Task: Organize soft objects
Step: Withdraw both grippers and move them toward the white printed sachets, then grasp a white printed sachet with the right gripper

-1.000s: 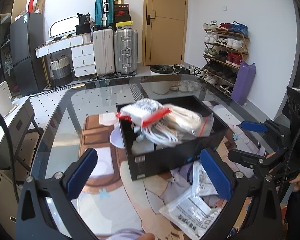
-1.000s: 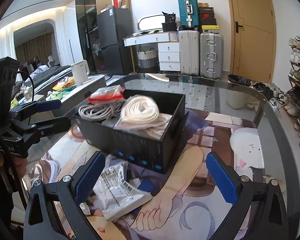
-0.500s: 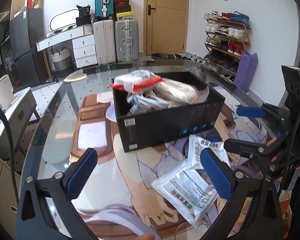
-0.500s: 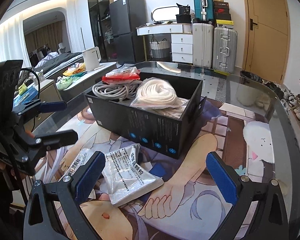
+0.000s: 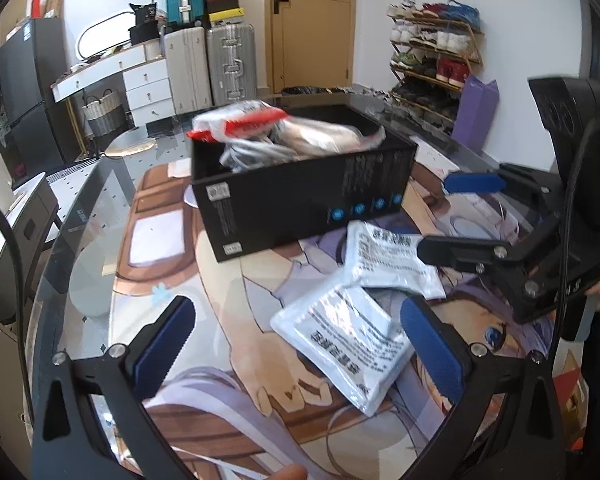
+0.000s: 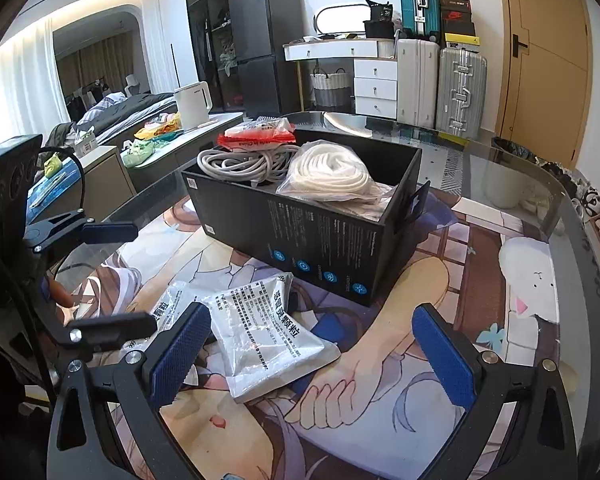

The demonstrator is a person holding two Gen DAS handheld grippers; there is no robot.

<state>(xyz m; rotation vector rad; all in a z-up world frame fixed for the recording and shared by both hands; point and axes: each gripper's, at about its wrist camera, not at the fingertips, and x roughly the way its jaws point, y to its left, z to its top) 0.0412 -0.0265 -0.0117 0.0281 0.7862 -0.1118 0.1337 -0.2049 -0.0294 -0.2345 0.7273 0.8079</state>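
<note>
Both tongs gape empty; right tongs (image 6: 312,356) are nearer the upper white pouch (image 6: 260,332), at their eleven o'clock, long axis toward five.

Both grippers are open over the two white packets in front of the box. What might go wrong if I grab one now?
The two white packets overlap, so closing on one may drag the other along. The left gripper and right gripper crowd the same spot and could collide. The black box is already heaped with the bagged white cord and the red-topped bag at its rim; another packet may slide off.
</note>
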